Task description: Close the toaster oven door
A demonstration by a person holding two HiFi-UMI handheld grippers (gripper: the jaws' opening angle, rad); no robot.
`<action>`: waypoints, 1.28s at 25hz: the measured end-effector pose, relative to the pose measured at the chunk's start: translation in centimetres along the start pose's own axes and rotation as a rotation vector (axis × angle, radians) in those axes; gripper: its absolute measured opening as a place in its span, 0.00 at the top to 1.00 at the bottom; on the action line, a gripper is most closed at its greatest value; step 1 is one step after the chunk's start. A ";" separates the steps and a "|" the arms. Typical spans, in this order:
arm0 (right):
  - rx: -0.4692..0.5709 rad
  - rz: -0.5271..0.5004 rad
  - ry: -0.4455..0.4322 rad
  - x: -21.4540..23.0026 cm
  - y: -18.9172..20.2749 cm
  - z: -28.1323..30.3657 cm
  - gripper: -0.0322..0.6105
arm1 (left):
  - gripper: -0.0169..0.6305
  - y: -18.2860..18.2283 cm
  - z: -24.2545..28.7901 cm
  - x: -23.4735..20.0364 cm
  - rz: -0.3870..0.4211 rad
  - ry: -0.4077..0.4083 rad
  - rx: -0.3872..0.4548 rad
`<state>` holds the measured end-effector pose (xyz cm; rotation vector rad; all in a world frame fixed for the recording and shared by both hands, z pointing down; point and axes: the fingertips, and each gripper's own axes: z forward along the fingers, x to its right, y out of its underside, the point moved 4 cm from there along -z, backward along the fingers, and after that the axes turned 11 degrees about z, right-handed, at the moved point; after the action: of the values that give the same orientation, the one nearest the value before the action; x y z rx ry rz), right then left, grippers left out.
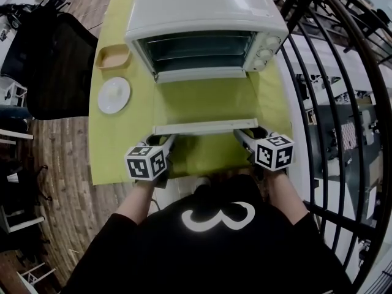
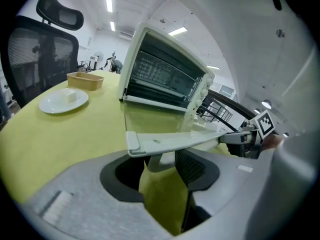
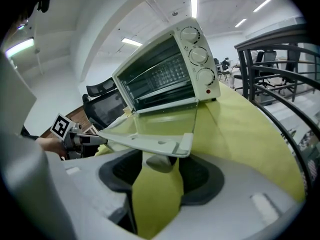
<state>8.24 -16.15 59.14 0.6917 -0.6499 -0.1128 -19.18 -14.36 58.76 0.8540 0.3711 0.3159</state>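
Left tongs (image 1: 168, 141), right tongs (image 1: 241, 135) under door (image 1: 205, 127)

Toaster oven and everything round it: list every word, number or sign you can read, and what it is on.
No text reads clearly.
Toaster oven dials: markings too small to read.
Marker cubes: black-and-white square patterns, no letters.
Black shirt: white curved mark, not readable as text.
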 end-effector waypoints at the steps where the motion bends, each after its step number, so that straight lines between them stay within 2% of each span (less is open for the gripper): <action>1: -0.002 -0.009 0.004 0.0 0.0 0.1 0.60 | 0.66 0.0 0.0 0.0 0.003 0.005 0.000; 5: -0.001 -0.042 0.037 0.1 0.0 0.3 0.68 | 0.66 0.1 0.2 -0.1 0.013 0.016 0.003; 16: 0.033 -0.015 0.048 0.0 -0.3 -0.1 0.69 | 0.68 -0.2 -0.3 -0.1 0.006 0.024 0.021; 32: 0.130 0.050 0.031 -1.7 -2.6 -2.2 0.70 | 0.72 -3.2 -2.4 -0.2 -0.025 0.040 0.101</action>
<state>8.50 -16.40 55.40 0.8003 -0.6480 -0.0139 -19.99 -14.84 54.90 0.9420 0.4380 0.2933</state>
